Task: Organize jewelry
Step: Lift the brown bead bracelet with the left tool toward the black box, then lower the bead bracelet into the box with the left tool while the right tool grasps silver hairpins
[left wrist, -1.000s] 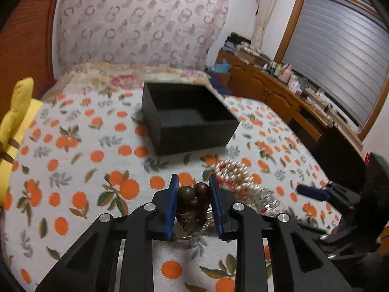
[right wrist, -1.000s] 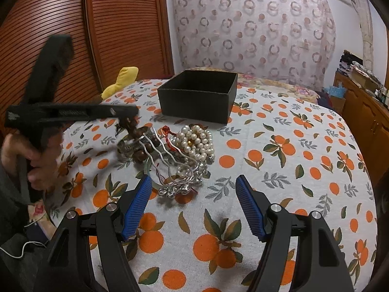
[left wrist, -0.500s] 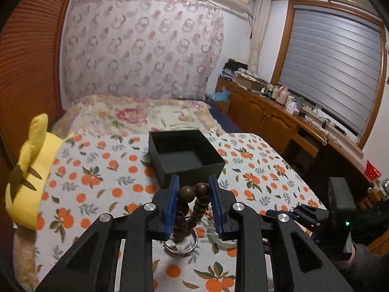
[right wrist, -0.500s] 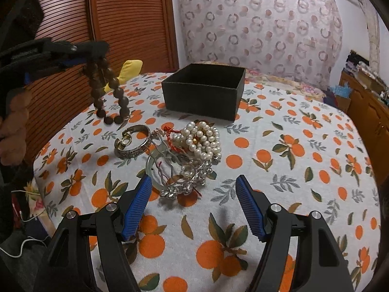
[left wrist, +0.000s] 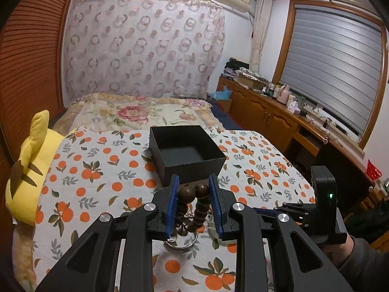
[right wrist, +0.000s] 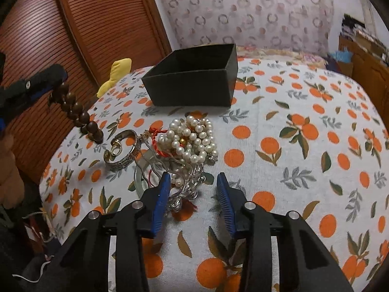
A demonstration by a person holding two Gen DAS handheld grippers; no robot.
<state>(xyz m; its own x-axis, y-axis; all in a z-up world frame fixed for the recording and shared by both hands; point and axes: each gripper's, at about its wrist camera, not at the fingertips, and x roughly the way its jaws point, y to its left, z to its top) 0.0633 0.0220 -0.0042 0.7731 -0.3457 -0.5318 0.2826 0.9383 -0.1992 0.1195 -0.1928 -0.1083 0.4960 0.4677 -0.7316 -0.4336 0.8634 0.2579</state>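
Two grippers are at work over the orange-print cloth (right wrist: 304, 112), each at a different step. The left gripper (left wrist: 194, 192) sits at the lower centre of its own view with its blue pads pressed against the top beads of a dark wooden bead bracelet (left wrist: 195, 206), whose loop hangs free below the fingers, clear of the cloth; in the right wrist view the same strand dangles at the left edge of the frame. The open black box (left wrist: 187, 154) stands at the centre of the left view, just beyond the fingertips, and what shows of its inside looks bare. The step in hand reads as carrying the bracelet to that box. The next move, as I judge it, calls for bringing the hanging loop forward over the near wall, lowering until the beads rest inside, then parting the pads. The right gripper (right wrist: 193, 189) holds nothing, its fingers set wide at the lower centre of its view, with a silver ornament (right wrist: 184, 194) between the tips. Above it, mid-frame, lies the rest of the pile: a pearl strand (right wrist: 192, 138), a red cord (right wrist: 160, 143), and, to their left, an engraved silver bangle (right wrist: 122, 150). Most of the sorting is yet to do.
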